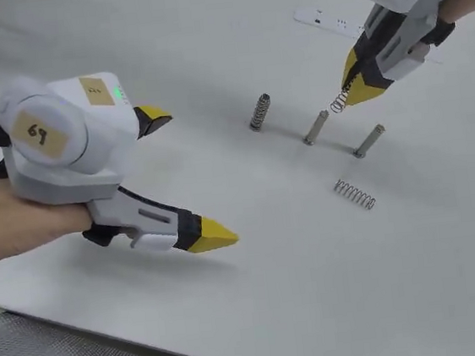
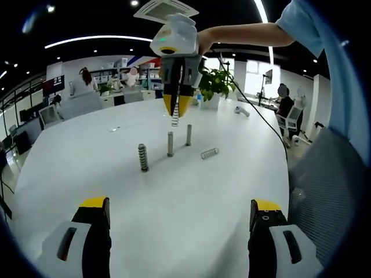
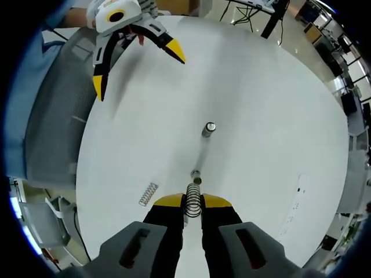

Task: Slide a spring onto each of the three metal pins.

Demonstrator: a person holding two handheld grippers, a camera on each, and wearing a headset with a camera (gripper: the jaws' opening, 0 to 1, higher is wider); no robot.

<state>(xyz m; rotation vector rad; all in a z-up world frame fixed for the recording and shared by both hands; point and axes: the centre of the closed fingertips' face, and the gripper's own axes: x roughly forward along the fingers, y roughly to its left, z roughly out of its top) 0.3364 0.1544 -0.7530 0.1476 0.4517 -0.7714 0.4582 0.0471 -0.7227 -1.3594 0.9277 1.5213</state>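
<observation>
Hand (image 1: 13,223): far left of the head view, bare, wrapped round the grip of the left gripper.
Left gripper (image 1: 195,176): held low over the white table (image 1: 301,299), well apart from the pins. Its yellow-tipped jaws are spread wide with nothing between them, and its own view shows bare tabletop in the gap.
Sprung pin (image 1: 259,112): leftmost of the three in the row, upright on the table, with a spring coiled round most of its height.
Middle pin (image 1: 315,127): upright, bare metal, just right of the sprung pin.
Held spring (image 1: 339,101): pinched at its upper end, its free end hanging down and tilted toward the middle pin's top. The left gripper view shows a small gap between the two, so they are apart.
Loose spring (image 1: 354,194): lying on its side on the table, nearer the person than the row and near the right pin.
Right gripper (image 1: 354,91): at the upper right of the head view, above the middle pin, its jaws closed tight on the held spring. In its own view the coil sits between the yellow tips, with the pin's top just beyond it. Farther up that view is another round pin top, probably the sprung pin, though from straight above I cannot be sure.
Right pin (image 1: 369,140): upright, bare, last in the row, just below the right gripper's tips in the head view.
</observation>
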